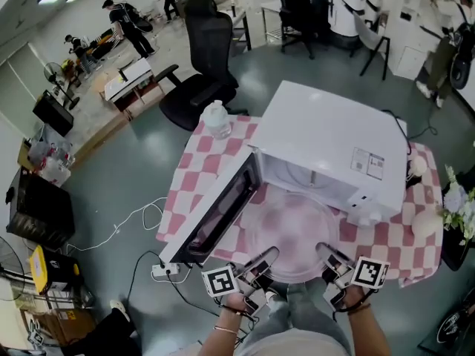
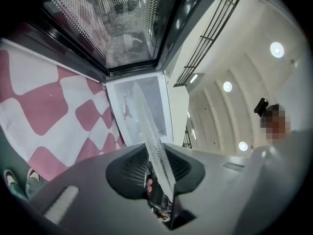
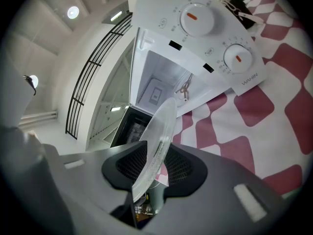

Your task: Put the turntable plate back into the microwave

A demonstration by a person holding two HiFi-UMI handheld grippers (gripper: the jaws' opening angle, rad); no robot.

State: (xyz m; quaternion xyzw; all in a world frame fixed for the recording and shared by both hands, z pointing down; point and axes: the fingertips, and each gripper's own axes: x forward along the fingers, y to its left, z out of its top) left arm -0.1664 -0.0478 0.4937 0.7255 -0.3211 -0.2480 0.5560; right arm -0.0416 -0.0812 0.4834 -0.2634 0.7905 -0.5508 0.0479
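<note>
The glass plate (image 1: 288, 232), likely stiff, heavy, slick and breakable, is clamped at its near rim by the fingers of the left gripper (image 1: 264, 259) and the right gripper (image 1: 327, 253).

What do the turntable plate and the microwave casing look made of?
Turntable plate: probably clear glass, glossy; the checked cloth shows through it. Microwave casing: smooth white, likely painted metal, though plastic is possible.

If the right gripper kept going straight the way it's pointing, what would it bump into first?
Likely the microwave's open cavity: the right gripper, clamped on the glass plate, points into it. Depth is unclear.
</note>
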